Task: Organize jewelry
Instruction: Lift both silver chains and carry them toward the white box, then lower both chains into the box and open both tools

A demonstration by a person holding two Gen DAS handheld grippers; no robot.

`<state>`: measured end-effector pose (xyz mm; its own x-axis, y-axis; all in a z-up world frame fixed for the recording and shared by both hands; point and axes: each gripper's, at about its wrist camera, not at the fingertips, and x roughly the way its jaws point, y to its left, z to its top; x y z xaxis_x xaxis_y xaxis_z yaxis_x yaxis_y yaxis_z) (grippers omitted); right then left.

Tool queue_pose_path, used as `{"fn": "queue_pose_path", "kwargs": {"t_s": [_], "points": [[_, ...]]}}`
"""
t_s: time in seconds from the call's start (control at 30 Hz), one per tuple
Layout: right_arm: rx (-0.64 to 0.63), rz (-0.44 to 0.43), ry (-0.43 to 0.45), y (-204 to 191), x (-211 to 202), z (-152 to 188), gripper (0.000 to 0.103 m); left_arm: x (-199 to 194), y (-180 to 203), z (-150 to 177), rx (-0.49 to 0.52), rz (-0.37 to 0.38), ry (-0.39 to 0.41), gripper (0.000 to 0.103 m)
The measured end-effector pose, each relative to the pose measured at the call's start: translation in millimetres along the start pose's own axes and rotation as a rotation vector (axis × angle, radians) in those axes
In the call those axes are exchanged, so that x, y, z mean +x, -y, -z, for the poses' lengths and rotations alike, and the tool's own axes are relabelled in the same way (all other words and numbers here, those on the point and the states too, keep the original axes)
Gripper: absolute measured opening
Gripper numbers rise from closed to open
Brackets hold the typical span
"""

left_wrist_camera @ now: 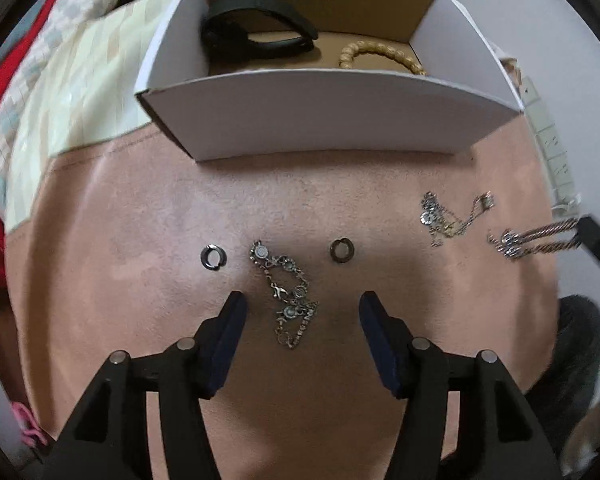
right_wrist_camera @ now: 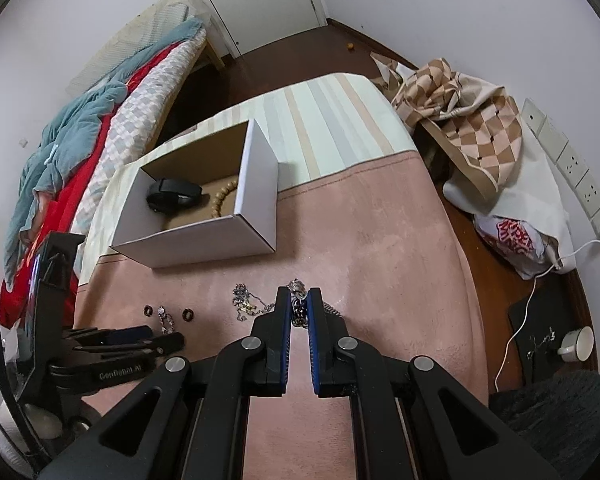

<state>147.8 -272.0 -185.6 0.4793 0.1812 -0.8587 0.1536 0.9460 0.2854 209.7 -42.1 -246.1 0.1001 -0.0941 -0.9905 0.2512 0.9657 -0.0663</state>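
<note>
My left gripper point(left_wrist_camera: 300, 304) is open, its fingers on either side of a silver charm bracelet point(left_wrist_camera: 286, 300) lying on the pink cloth. Two dark rings point(left_wrist_camera: 214, 256) point(left_wrist_camera: 341, 250) lie to its left and right. A tangled silver necklace point(left_wrist_camera: 446, 216) lies farther right. My right gripper point(right_wrist_camera: 299, 300) is shut on a twisted chain bracelet point(right_wrist_camera: 299, 312), also seen in the left wrist view point(left_wrist_camera: 540, 236). The open white box point(left_wrist_camera: 328, 116) stands behind, holding a black band point(left_wrist_camera: 256, 32) and a wooden bead bracelet point(left_wrist_camera: 380, 56).
The pink cloth point(right_wrist_camera: 380, 260) covers a table, with a striped cloth point(right_wrist_camera: 320, 120) beyond the box point(right_wrist_camera: 204, 236). A bed with red and teal bedding point(right_wrist_camera: 80, 140) is at left. Wall sockets point(right_wrist_camera: 572, 168), a bag and a cup point(right_wrist_camera: 578, 344) are at right.
</note>
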Motion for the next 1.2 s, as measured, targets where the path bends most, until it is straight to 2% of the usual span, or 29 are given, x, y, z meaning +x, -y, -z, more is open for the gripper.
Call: {"fn": "queue_pose_path", "kwargs": {"t_s": [0.1, 0.13, 0.17, 0.2, 0.27, 0.4, 0.43, 0.63, 0.8, 0.93, 0.97, 1.1, 1.2], "points": [[0.005, 0.000, 0.004, 2.2, 1.5, -1.0, 0.008, -0.7, 10.3, 5.2, 0.034, -0.059, 0.043, 0.054], [0.007, -0.001, 0.005, 3.2, 2.1, -1.5, 0.008, -2.1, 11.9, 6.9, 0.036, -0.057, 0.059, 0.047], [0.009, -0.001, 0.005, 3.4, 2.3, -1.4, 0.008, -3.8, 13.5, 7.7, 0.038, -0.057, 0.072, 0.036], [0.011, -0.002, 0.005, 4.2, 3.2, -1.0, 0.008, -6.8, 14.3, 8.7, 0.039, -0.058, 0.089, 0.004], [0.015, -0.004, 0.002, 4.1, 4.2, 0.1, 0.008, -8.5, 12.6, 11.1, 0.024, -0.044, 0.094, 0.004], [0.017, -0.007, 0.004, 5.0, 4.2, 1.3, 0.008, -14.0, -4.9, 20.3, -0.049, 0.044, 0.119, 0.002], [0.018, -0.006, 0.006, 5.0, 3.6, 0.8, 0.008, -20.3, -8.2, 26.2, -0.070, 0.078, 0.133, 0.002], [0.029, -0.012, 0.031, 9.1, -6.3, -5.1, 0.008, -63.7, -23.7, 50.4, -0.102, 0.162, 0.195, 0.002], [0.029, -0.039, 0.051, 5.2, -17.6, -15.2, 0.008, -100.4, -35.6, 49.7, -0.116, 0.230, 0.251, 0.002], [0.015, -0.103, 0.058, -9.6, -31.1, -31.4, 0.008, -124.8, -31.4, 25.7, -0.120, 0.279, 0.310, 0.002], [0.004, -0.121, 0.061, -15.2, -35.2, -37.4, 0.008, -129.0, -24.0, 9.6, -0.116, 0.290, 0.320, 0.002], [-0.046, -0.186, 0.064, -41.1, -45.8, -66.3, 0.008, -146.2, -23.2, -21.9, -0.116, 0.286, 0.386, 0.002], [-0.094, -0.215, 0.050, -62.5, -40.4, -89.1, 0.008, -147.9, -28.7, -48.0, -0.113, 0.265, 0.403, 0.002]]}}
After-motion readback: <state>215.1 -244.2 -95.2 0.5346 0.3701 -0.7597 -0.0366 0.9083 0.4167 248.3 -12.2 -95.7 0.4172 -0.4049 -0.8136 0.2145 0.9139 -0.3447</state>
